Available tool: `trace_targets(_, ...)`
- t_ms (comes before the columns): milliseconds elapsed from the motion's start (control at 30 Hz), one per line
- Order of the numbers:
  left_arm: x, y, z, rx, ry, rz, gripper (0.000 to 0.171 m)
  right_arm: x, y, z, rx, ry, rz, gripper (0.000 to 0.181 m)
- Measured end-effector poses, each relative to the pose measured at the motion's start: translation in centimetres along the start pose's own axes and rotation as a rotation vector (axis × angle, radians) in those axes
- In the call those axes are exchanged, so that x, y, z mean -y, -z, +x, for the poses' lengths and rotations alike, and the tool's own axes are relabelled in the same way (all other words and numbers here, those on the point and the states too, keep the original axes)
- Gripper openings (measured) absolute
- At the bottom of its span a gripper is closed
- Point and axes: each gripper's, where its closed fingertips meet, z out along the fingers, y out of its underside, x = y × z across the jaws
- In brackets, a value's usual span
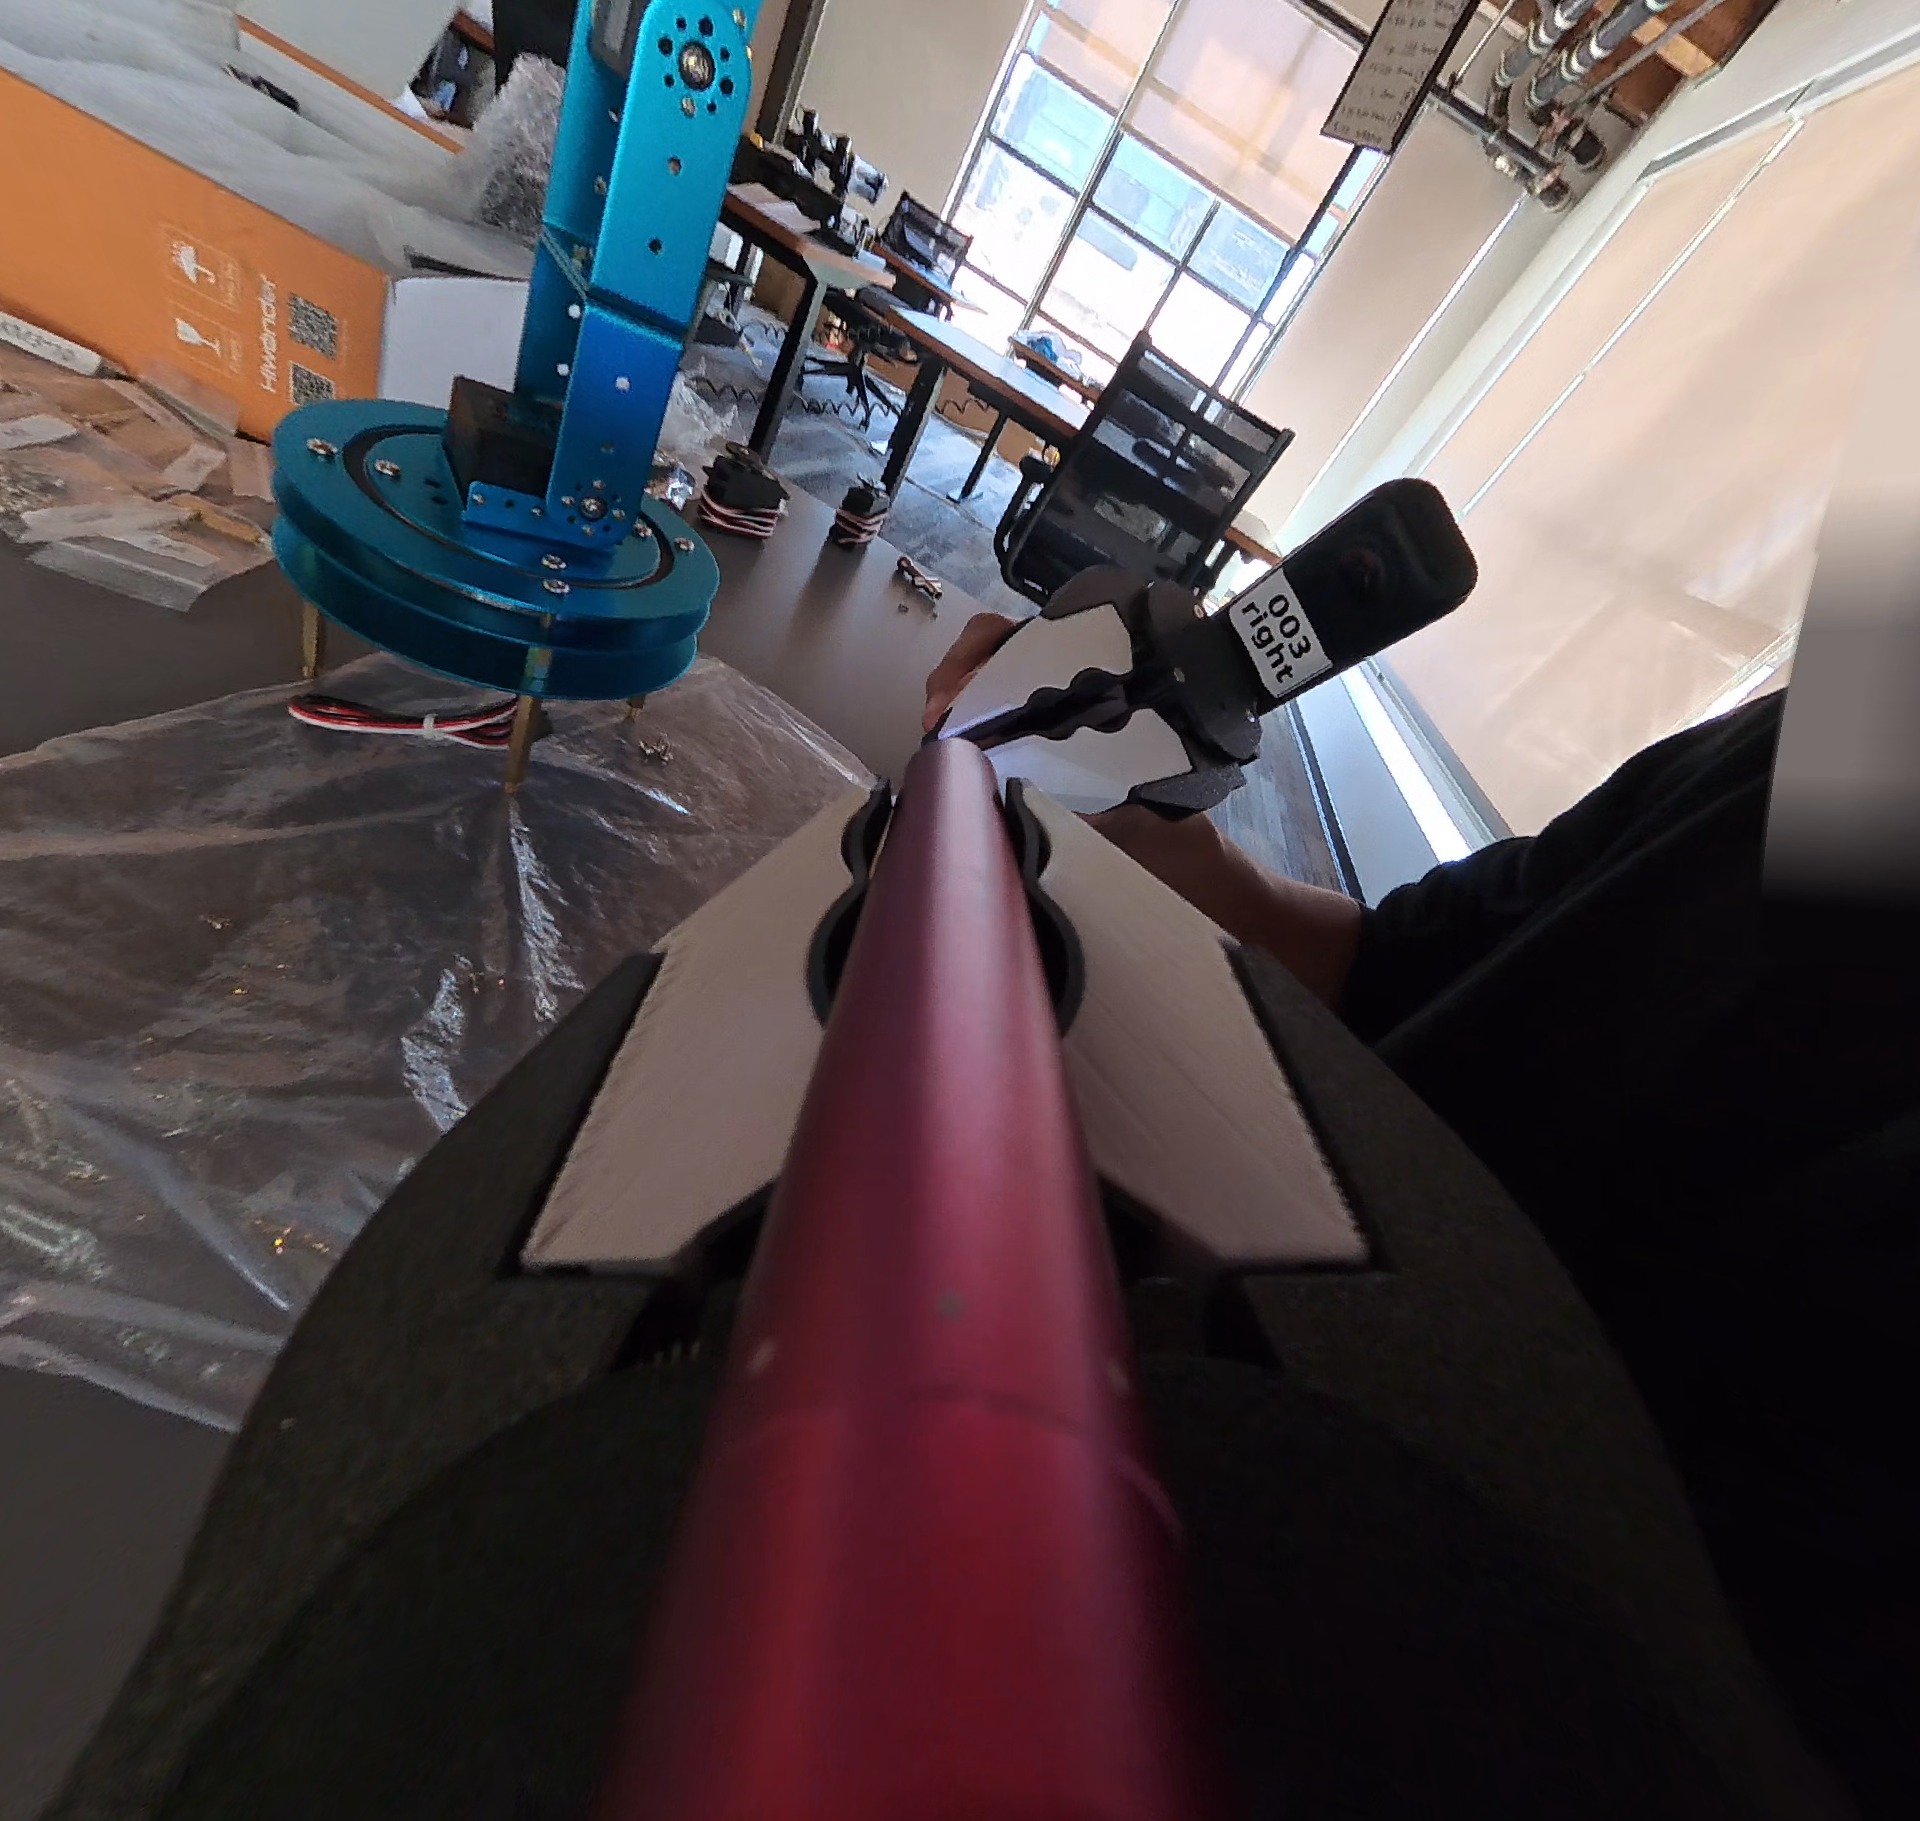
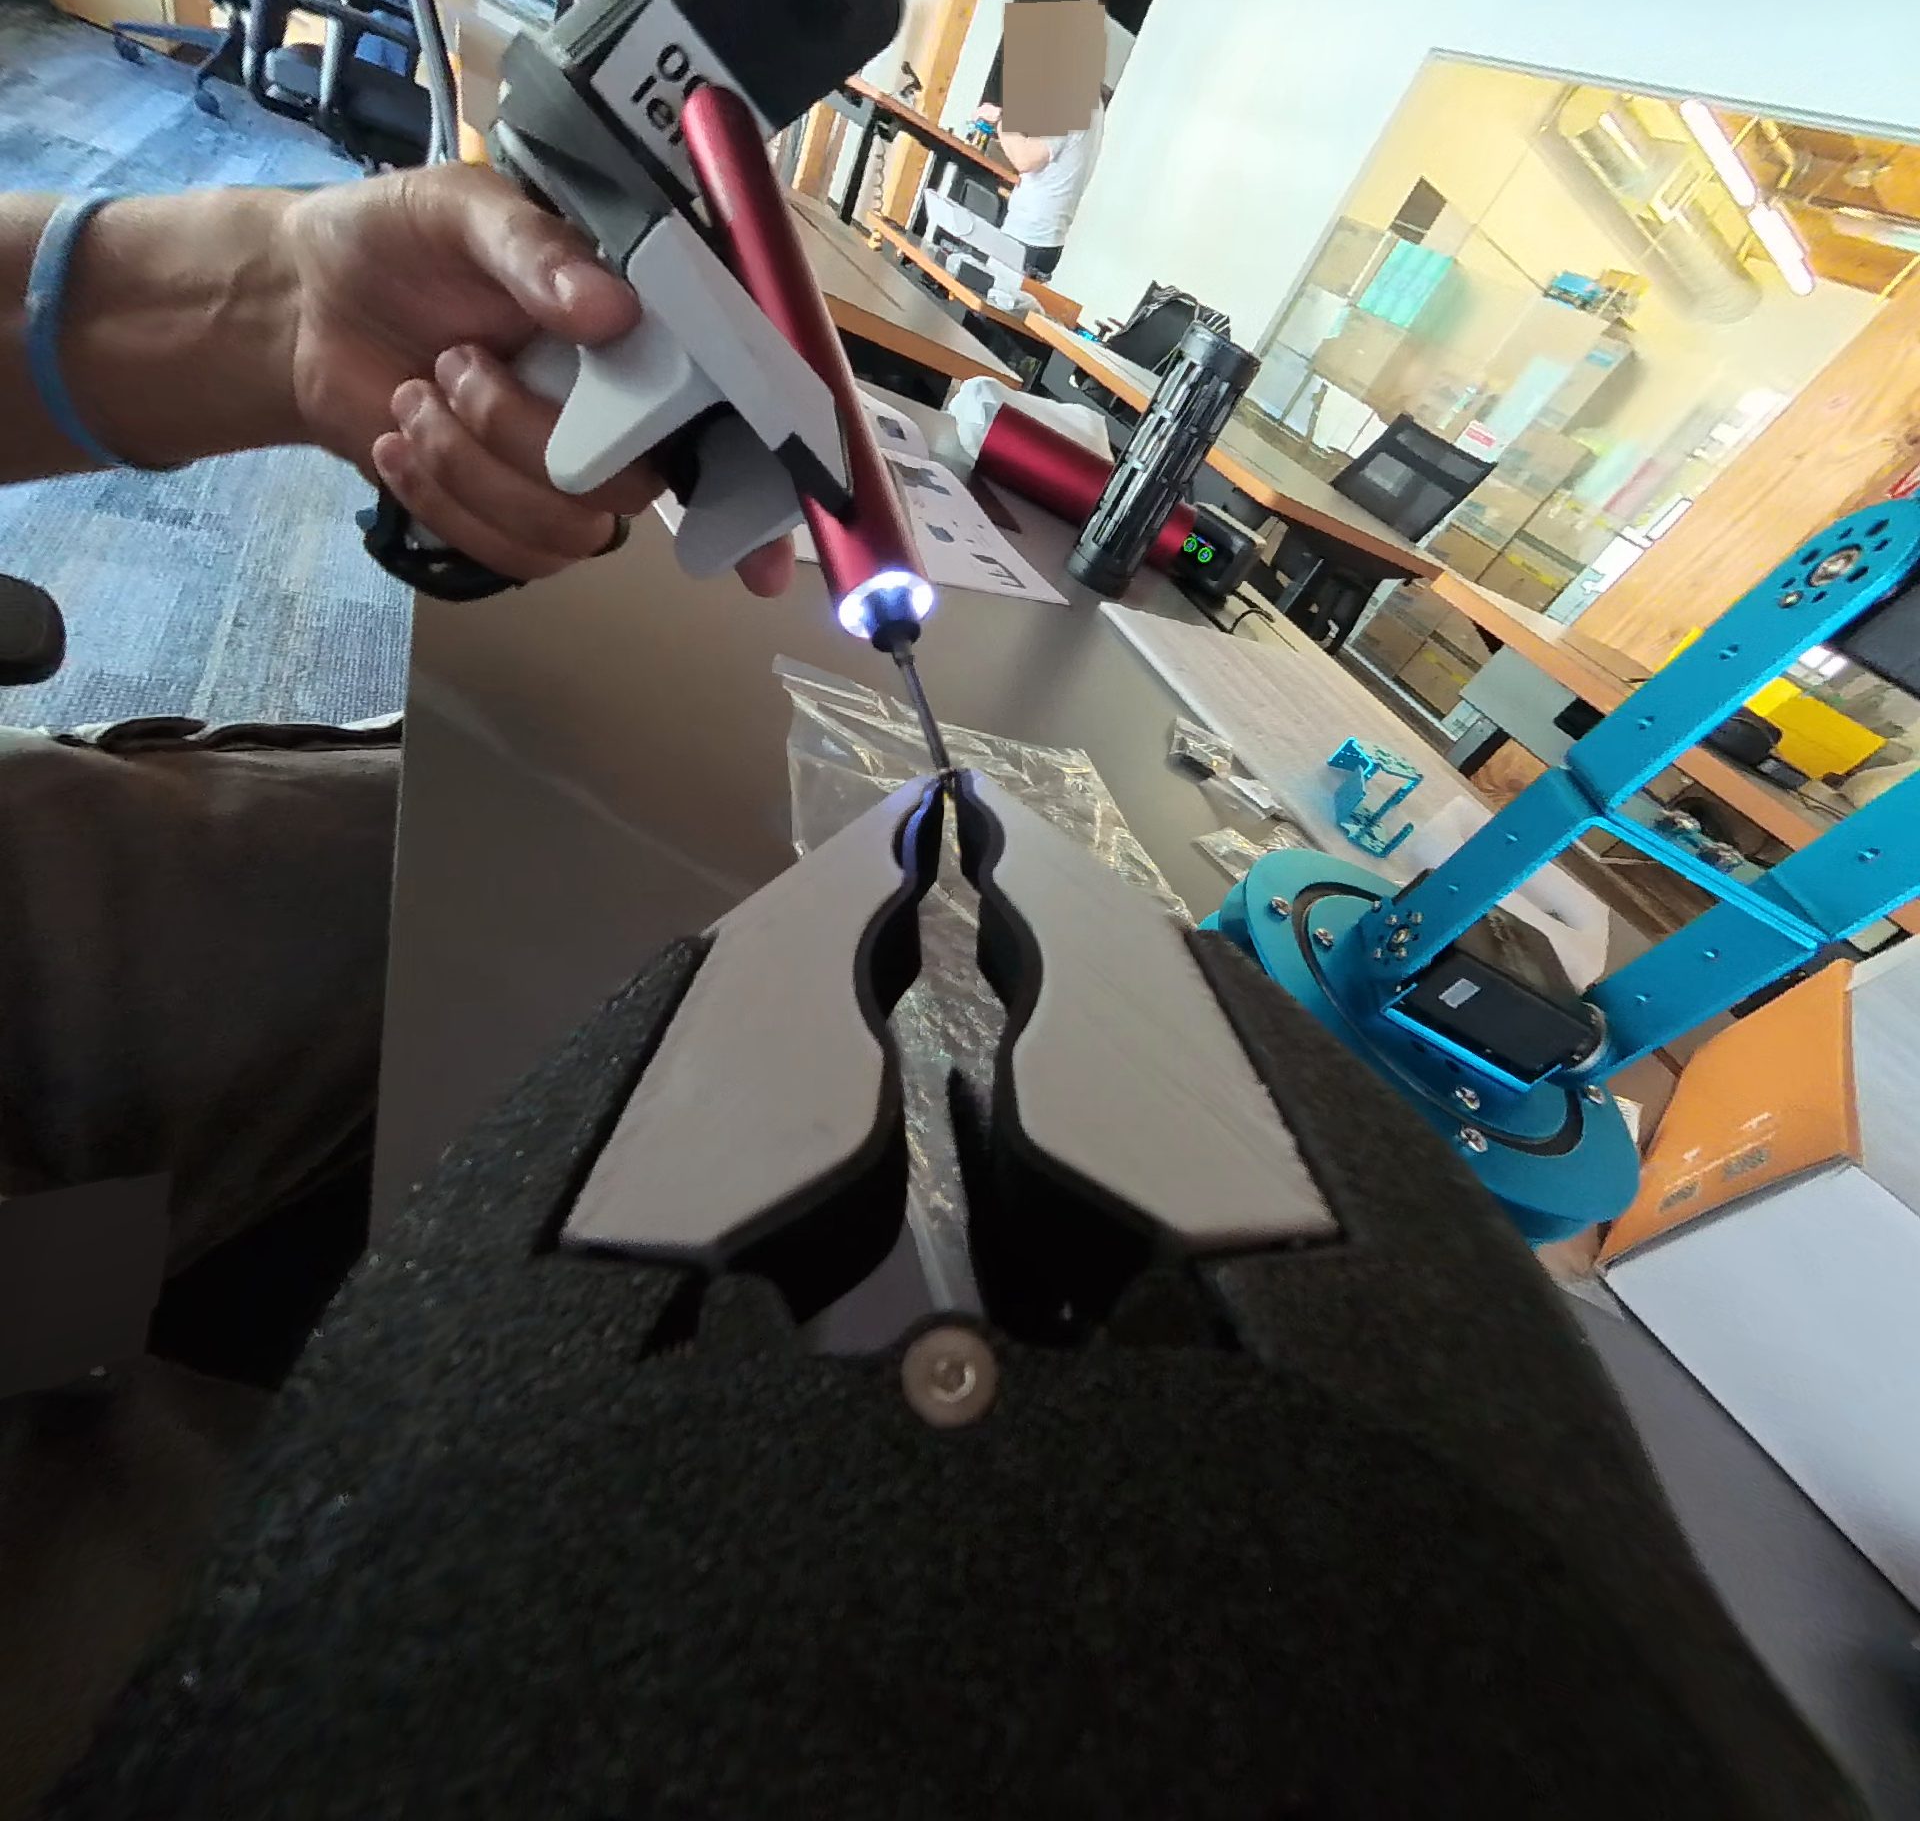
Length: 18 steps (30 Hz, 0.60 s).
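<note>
My left gripper (image 1: 945, 810) is shut on a dark red electric screwdriver (image 1: 935, 1200) that lies along its fingers. In the right wrist view a hand holds this gripper (image 2: 821, 493) up, and the screwdriver (image 2: 779, 337) slants down with its light ring (image 2: 886, 610) lit. Its thin bit (image 2: 925, 711) ends at the tips of my right gripper (image 2: 948, 803). Those jaws are closed on a small dark screw-like piece that the bit touches. My right gripper also shows in the left wrist view (image 1: 961, 732), just past the screwdriver's end.
A blue metal robot arm (image 1: 613, 244) on a round base (image 2: 1455, 1096) stands on the dark table (image 2: 582, 732). A clear plastic bag (image 1: 312, 940) lies under it. An orange box (image 1: 156, 265), two servos (image 1: 743, 498), a blue bracket (image 2: 1371, 795) and a black mesh cylinder (image 2: 1164, 462) stand nearby. The grippers' ends are close to 6 cm from one another.
</note>
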Motion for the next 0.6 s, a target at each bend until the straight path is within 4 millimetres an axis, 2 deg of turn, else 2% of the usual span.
trace_targets(167,0.4,0.2,0.2,0.0,-0.022,0.024,0.021,0.1,0.1,0.4,-0.005,-0.051,0.005,0.015)
trace_targets(367,1.5,0.0,0.0,0.039,-0.106,0.071,0.021,0.3,0.8,1.7,-0.027,-0.105,0.015,0.018)
trace_targets(467,3.7,-0.1,-0.1,0.097,-0.245,0.133,0.022,1.6,2.2,5.5,-0.064,-0.19,0.041,0.027)
trace_targets(600,7.1,-0.5,-0.4,0.168,-0.395,0.244,0.022,2.1,3.0,13.0,-0.093,-0.343,-0.004,0.056)
